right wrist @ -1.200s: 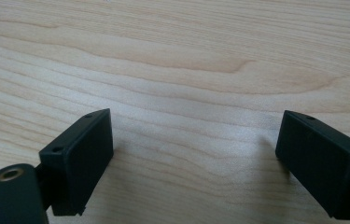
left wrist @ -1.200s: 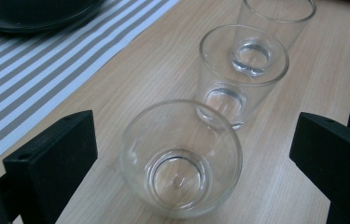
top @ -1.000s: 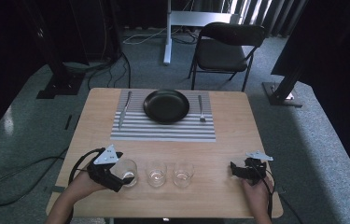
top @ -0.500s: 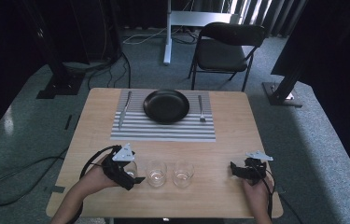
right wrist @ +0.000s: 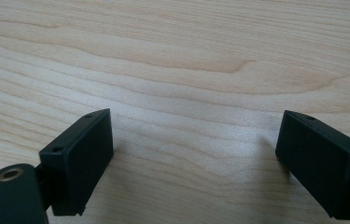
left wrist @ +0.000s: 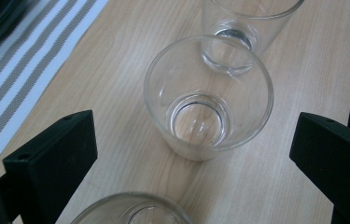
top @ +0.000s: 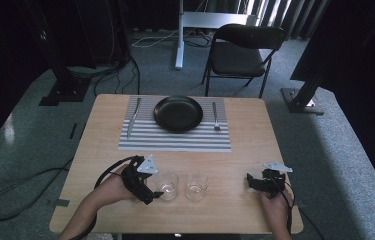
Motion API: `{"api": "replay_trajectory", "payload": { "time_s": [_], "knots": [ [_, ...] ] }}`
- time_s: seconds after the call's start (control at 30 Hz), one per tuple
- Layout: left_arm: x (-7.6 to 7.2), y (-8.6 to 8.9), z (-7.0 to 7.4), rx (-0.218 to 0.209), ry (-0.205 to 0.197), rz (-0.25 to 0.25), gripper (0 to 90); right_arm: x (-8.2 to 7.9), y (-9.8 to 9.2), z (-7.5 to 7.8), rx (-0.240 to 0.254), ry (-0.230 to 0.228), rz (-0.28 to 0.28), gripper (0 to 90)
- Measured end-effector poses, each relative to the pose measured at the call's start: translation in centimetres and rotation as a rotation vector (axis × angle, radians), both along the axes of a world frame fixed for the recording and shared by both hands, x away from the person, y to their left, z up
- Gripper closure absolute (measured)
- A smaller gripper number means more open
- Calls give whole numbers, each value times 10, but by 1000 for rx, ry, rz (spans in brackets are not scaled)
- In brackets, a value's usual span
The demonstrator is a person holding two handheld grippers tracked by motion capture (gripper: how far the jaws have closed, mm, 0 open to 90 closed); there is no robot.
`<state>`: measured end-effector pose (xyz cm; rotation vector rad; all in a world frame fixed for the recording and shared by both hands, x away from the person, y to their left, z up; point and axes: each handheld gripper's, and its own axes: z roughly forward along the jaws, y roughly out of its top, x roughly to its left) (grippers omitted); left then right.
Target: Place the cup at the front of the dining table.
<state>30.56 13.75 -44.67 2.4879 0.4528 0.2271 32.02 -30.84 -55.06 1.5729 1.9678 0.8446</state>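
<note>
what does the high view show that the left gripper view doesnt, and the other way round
High view alone: the black round plate whole, the silver knife, the silver fork, the black folding chair and the right hand-held gripper, open over bare wood. Left gripper view alone: the left hand-held gripper has its jaws open around the nearest clear drinking glass, not touching it. Shared: glasses, grey-striped placemat, light wooden table.

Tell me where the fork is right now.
In the high view the fork lies on the striped placemat, just right of the black plate, on the far half of the table from the glasses.
</note>
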Motion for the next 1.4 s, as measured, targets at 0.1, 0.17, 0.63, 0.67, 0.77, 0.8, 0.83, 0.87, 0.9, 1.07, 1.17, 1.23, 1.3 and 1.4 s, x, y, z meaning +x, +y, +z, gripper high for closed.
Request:
{"api": "replay_trajectory", "payload": {
  "time_s": [0.1, 0.17, 0.63, 0.67, 0.77, 0.8, 0.83, 0.87, 0.9, 1.07, 1.17, 1.23, 1.3, 1.4],
  "knots": [
    [0, -2, 0, 8, 1, -6, 11, 0, 0, 0, 0, 0, 0, 106],
    [2, -12, -1, 32, 13, -26, 11, 0, 0, 0, 0, 0, 0, 106],
    [6, -32, -6, 143, 22, -47, 48, 0, 0, 0, 0, 0, 0, 106],
    [6, -32, -6, 143, 22, -47, 48, 0, 0, 0, 0, 0, 0, 106],
    [8, -39, -7, 186, 27, -46, 68, 0, 0, 0, 0, 0, 0, 106],
    [9, -40, -7, 195, 29, -50, 69, 0, 0, 0, 0, 0, 1, 106],
    [9, -40, -7, 195, 29, -50, 112, 0, 0, 0, 0, 0, 1, 106],
    [9, -41, -7, 199, 29, -44, 112, 0, 0, 0, 0, 0, 0, 106],
    [9, -44, -7, 213, 40, -55, 143, 0, 0, 0, 0, 0, 1, 106],
    [11, -49, -9, 248, 37, -46, 155, 0, 0, 0, 0, 0, 0, 106],
    [11, -53, -14, 290, 31, -48, 155, 0, 0, 0, 0, 0, 0, 106],
    [10, -54, -15, 288, 24, -52, 170, 0, 0, 0, -1, 0, 1, 106],
    [12, -53, -15, 279, 38, -54, 173, 0, 0, 0, 0, 0, 1, 106],
    [12, -52, -13, 262, 42, -62, 180, 0, 0, 0, 0, 0, 1, 106]
  ]
}}
